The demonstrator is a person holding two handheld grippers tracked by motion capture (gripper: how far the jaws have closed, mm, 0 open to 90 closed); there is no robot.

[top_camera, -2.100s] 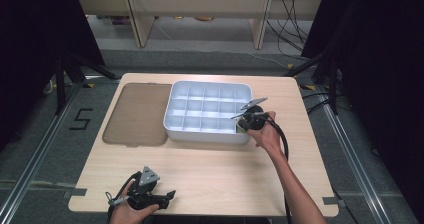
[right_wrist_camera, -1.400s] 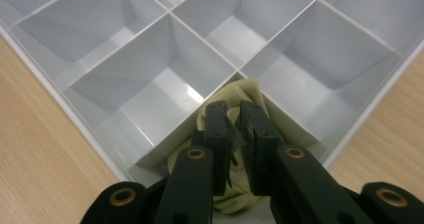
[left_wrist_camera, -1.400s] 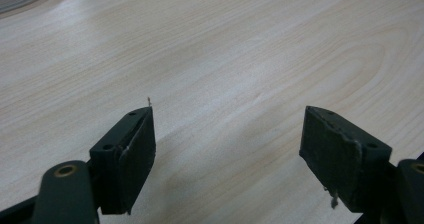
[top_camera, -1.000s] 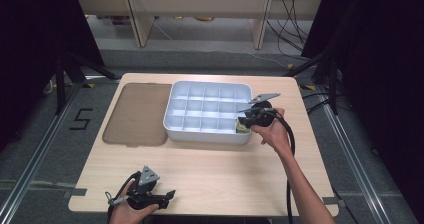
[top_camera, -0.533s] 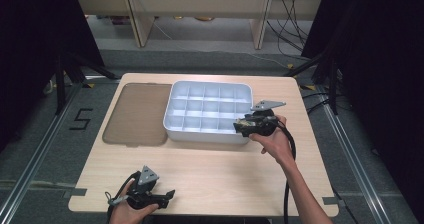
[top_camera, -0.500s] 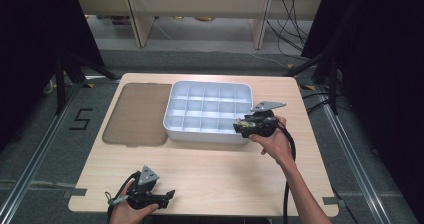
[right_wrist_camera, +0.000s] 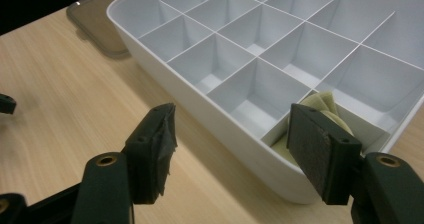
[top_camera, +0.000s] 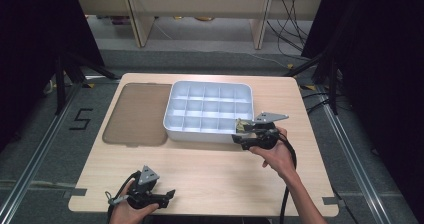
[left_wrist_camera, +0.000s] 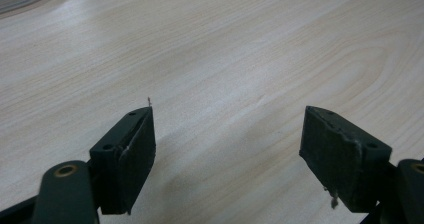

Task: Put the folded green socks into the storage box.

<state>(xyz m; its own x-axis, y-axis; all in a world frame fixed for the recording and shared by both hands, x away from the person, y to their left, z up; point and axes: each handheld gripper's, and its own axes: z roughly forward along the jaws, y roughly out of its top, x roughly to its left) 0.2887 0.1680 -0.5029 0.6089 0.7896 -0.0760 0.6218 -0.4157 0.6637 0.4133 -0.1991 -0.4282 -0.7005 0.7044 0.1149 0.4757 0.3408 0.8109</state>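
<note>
My right gripper sits at the near right corner of the white divided tray, and its jaws have just been opening. In the right gripper view they stand apart with nothing pinched between them; the tray's near wall runs across the gap. The olive-yellow piece is down in the tray's near corner compartment, partly hidden behind my right-hand pad, and I can't tell exactly what it is. From above I see it as a small yellowish patch just at the gripper's tip. So that one is released, pad clear of it as far as I can judge.

My left gripper is low at the near left edge of the wooden table, well apart from the tray. Its jaws are spread wide in the left gripper view, only bare wood grain between them, holding nothing.

The brown translucent lid lies flat on the table, just beside the tray's left side.
</note>
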